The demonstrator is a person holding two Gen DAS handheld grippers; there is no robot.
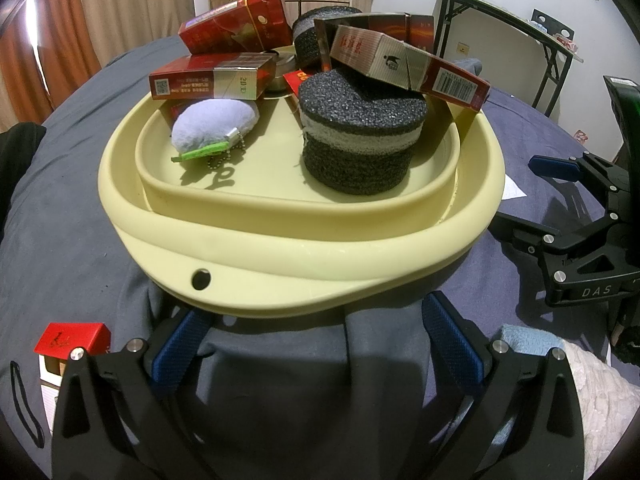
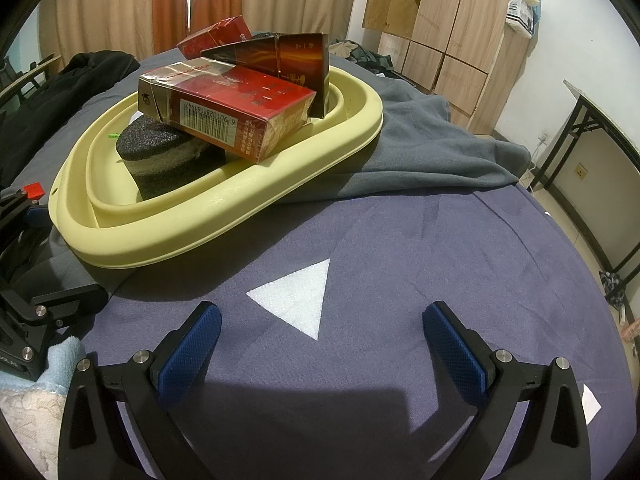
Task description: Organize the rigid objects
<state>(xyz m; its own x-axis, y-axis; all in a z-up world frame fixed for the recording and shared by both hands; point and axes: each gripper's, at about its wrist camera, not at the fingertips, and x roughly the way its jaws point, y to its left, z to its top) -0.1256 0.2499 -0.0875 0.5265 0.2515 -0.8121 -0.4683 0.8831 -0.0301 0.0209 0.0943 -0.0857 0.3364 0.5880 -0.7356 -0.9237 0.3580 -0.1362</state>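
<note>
Pale yellow oval plastic basin [image 1: 280, 240] on the grey-blue bedcover [image 2: 400, 240], holding red cardboard cigarette packs [image 1: 208, 76], a dark round knitted pouch [image 1: 360, 144] and a lilac plush keychain [image 1: 212, 124]. Left gripper [image 1: 316, 344] at its six o'clock, right gripper [image 2: 320, 340] at its three o'clock; both spread wide, empty.

A blue-grey bed cover [image 2: 400, 240] fills the near ground, with a white triangle [image 2: 298, 300] printed on it. A grey blanket [image 2: 420, 152] lies crumpled on the bed, further back. Orange and beige curtains [image 2: 168, 4] hang at the far left. A wooden wardrobe [image 2: 452, 32] stands far right. A folding table [image 1: 500, 32] stands by the white wall.
</note>
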